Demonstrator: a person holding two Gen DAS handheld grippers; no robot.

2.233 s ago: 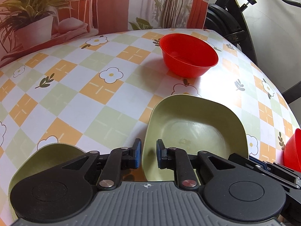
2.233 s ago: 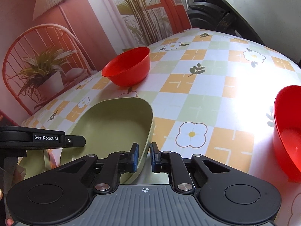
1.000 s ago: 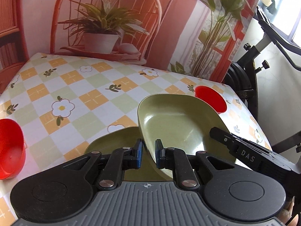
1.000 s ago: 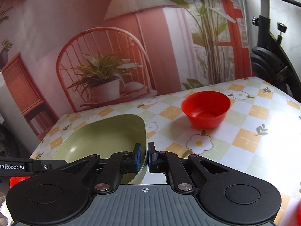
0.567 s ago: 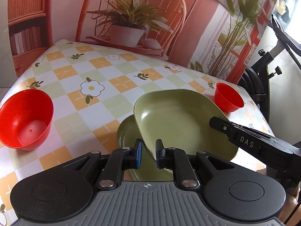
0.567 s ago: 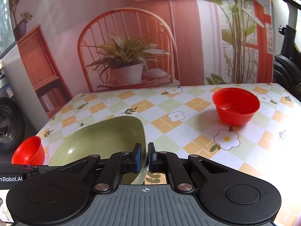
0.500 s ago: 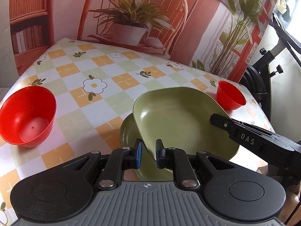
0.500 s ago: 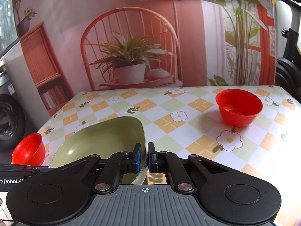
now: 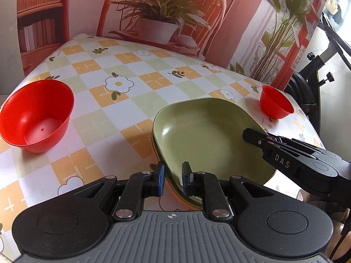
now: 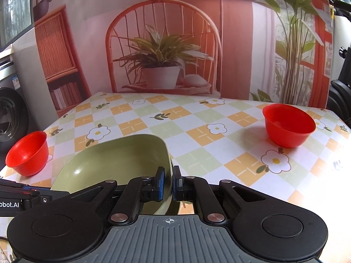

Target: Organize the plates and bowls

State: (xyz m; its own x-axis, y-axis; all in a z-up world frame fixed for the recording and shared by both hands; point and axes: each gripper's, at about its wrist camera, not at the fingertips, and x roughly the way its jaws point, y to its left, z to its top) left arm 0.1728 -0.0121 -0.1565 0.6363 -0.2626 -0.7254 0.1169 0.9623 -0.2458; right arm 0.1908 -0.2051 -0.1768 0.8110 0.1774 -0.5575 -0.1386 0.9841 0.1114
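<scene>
Upper green plate point(image 9: 210, 135) lowered onto second plate point(image 9: 156, 148) (now nested).

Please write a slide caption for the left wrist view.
Left gripper and right gripper set green plate on its twin.

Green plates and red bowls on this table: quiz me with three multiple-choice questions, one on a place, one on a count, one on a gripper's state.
1. Where is the top green plate?
A. Inside a bowl
B. Stacked on a second green plate
C. On the floor

2. How many red bowls are on the table?
A. One
B. Two
C. Four

3. What is the right gripper doing?
A. Shut on the top green plate
B. Wide open, holding nothing
C. Holding a bowl

Answers: 1 B, a second rim shows just beneath it. 2 B, one bowl sits at each side. 3 A, the plate's rim is pinched between its pads.
</scene>
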